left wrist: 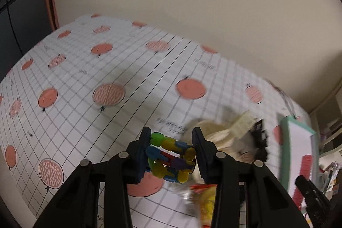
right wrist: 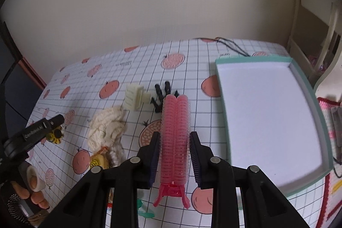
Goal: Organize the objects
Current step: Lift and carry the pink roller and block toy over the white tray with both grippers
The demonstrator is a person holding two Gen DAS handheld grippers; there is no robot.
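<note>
In the left wrist view my left gripper (left wrist: 172, 142) is shut on a multicolour linked plastic toy (left wrist: 171, 158), held above the grid-print tablecloth (left wrist: 106, 69). In the right wrist view my right gripper (right wrist: 175, 149) is shut on a long pink hair roller clip (right wrist: 175, 134), which points forward between the fingers. An empty teal-rimmed tray (right wrist: 220, 78) lies just to its right. The left gripper (right wrist: 42, 128) appears at the far left of that view, held by a hand (right wrist: 32, 183). The tray (left wrist: 284, 142) and the pink clip (left wrist: 305, 172) also show at the right of the left wrist view.
On the cloth lie a cream claw clip (right wrist: 134, 97), a black claw clip (right wrist: 161, 94), a cream knitted piece (right wrist: 106, 129), a small yellow item (right wrist: 97, 161) and a yellow-black item (right wrist: 56, 136). A red-yellow packet (left wrist: 205, 202) sits under the left gripper. A wall stands behind the table.
</note>
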